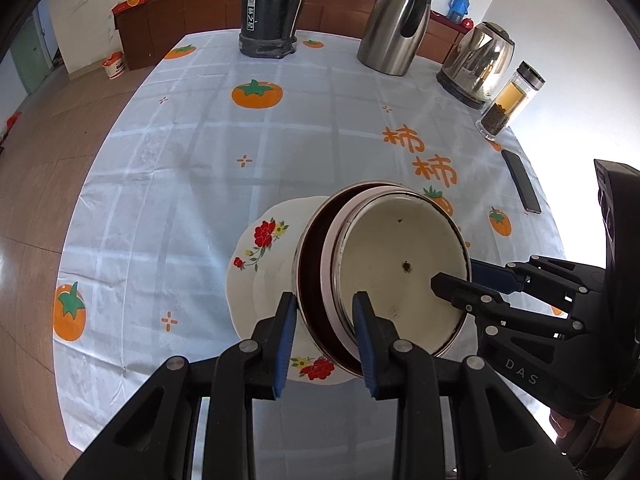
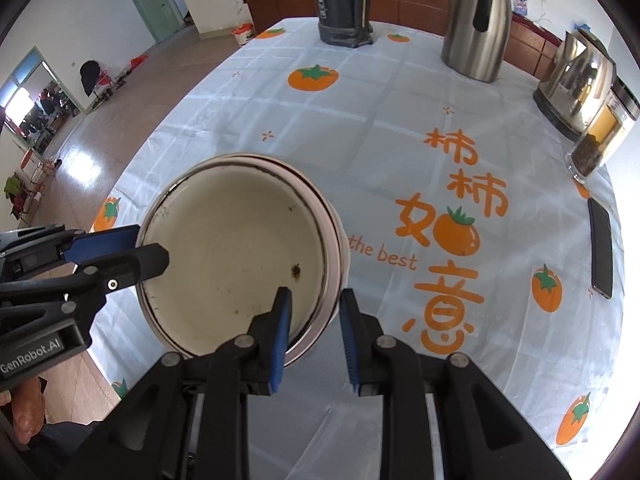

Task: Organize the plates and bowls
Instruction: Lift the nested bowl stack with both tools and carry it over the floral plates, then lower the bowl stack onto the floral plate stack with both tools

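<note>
A stack of nested bowls, cream enamel inside with pink and dark rims (image 1: 400, 264), is held tilted above a white flowered plate (image 1: 264, 256) on the table. My left gripper (image 1: 326, 340) is shut on the stack's near rim. My right gripper (image 2: 314, 336) is shut on the opposite rim of the same stack (image 2: 232, 252). The right gripper shows at the right of the left wrist view (image 1: 472, 276), and the left gripper at the left of the right wrist view (image 2: 132, 248). The plate is hidden in the right wrist view.
At the table's far side stand a black jug (image 1: 268, 8), a steel carafe (image 1: 394, 24), an electric kettle (image 1: 476, 64) and a glass tea bottle (image 1: 508, 100). A phone (image 1: 522, 180) lies near the right edge. The cloth has an orange persimmon print (image 1: 256, 94).
</note>
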{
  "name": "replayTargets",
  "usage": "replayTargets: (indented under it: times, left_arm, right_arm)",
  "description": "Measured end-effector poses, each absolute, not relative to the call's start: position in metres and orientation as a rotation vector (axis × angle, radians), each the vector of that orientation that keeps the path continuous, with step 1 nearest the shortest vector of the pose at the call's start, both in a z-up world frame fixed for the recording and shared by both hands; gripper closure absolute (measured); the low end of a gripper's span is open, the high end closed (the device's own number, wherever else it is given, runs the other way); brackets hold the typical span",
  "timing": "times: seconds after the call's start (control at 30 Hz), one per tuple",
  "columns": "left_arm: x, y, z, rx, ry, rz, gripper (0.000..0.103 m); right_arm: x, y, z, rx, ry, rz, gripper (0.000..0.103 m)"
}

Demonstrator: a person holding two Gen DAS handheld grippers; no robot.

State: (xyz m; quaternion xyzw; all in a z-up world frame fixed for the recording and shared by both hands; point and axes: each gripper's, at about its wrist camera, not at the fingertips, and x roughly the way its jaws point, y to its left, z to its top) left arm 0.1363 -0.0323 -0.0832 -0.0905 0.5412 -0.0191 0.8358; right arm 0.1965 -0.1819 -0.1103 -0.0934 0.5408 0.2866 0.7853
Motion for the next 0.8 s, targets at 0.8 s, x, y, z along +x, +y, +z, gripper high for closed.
replayTargets:
  times: [0.8]
  left_arm:
    - [0.142, -0.015, -0.104, -0.233, 1.193, -0.006, 0.072]
  right_arm:
    - [0.207, -0.157, -0.124, -0.275, 1.21, 0.654, 0.079]
